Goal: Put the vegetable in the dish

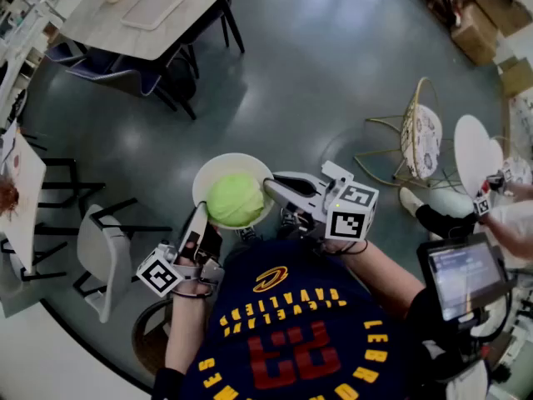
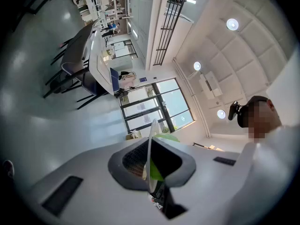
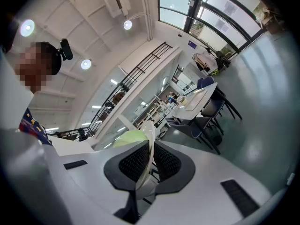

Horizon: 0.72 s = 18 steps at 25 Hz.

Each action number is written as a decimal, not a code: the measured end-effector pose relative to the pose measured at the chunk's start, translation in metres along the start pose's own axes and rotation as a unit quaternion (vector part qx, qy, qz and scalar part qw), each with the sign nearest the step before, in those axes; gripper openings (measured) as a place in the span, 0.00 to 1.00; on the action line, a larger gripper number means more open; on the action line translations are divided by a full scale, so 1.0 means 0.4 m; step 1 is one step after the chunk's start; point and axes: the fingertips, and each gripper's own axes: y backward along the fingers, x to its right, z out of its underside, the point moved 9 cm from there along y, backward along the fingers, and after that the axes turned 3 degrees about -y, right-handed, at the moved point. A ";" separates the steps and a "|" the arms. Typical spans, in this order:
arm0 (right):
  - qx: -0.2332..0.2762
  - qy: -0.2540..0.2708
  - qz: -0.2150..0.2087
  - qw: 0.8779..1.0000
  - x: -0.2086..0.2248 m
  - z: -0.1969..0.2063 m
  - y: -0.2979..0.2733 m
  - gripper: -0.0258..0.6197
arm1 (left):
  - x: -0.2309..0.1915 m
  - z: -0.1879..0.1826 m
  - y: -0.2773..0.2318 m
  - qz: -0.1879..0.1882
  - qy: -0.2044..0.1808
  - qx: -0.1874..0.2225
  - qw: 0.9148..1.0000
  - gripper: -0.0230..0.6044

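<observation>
**A:** What's closest to the camera?

**B:** The person's dark jersey [image 1: 283,332], printed in yellow and red, fills the bottom of the head view. Both forearms reach forward from it.

**A:** And the left tool [image 1: 200,215]?

**B:** It is pinching the near-left rim of a white dish [image 1: 204,177]. In the left gripper view [image 2: 150,165] the thin rim [image 2: 150,139] stands edge-on between the two dark pads, which are pressed against it.

**A:** The right tool [image 1: 271,188]?

**B:** It grips the same way on the dish's right rim. The right gripper view [image 3: 149,161] shows the white edge [image 3: 149,135] clamped between its pads.

**A:** Where is the vegetable?

**B:** A pale green cabbage [image 1: 235,200] sits inside the dish and fills most of it. A bit of green shows beyond the pads in both gripper views [image 2: 164,137] [image 3: 126,137].

**A:** What's under the dish?

**B:** The grey floor [image 1: 316,82]. The two tools hold the dish up in the air.

**A:** And further out?

**B:** There is a white chair [image 1: 104,252] to the left and a gold wire chair [image 1: 420,140] to the right. Far off at top left, a pale worktop [image 1: 100,27] carries a tray [image 1: 162,0].
</observation>
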 end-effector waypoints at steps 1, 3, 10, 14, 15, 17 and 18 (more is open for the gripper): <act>-0.001 0.000 0.000 1.000 -0.001 0.001 0.000 0.07 | 0.000 0.000 0.001 -0.001 0.000 -0.001 1.000 0.06; -0.002 0.000 0.000 1.000 -0.002 0.003 0.001 0.07 | -0.001 0.001 0.004 -0.002 0.000 -0.001 1.000 0.06; -0.003 -0.019 0.001 1.000 0.000 0.010 -0.003 0.07 | -0.004 0.006 0.012 -0.009 0.008 -0.001 1.000 0.06; -0.012 -0.068 0.013 0.998 0.029 0.007 0.013 0.07 | -0.014 0.024 -0.008 -0.029 0.054 -0.010 0.998 0.06; -0.018 -0.094 0.022 0.995 0.048 0.003 0.027 0.07 | -0.013 0.033 -0.024 -0.037 0.061 -0.015 0.997 0.06; -0.025 -0.157 0.033 0.987 0.094 0.001 0.057 0.07 | -0.015 0.056 -0.057 -0.057 0.073 -0.024 0.995 0.06; -0.028 -0.184 0.034 0.982 0.115 0.001 0.069 0.07 | -0.020 0.068 -0.069 -0.069 0.080 -0.028 0.994 0.06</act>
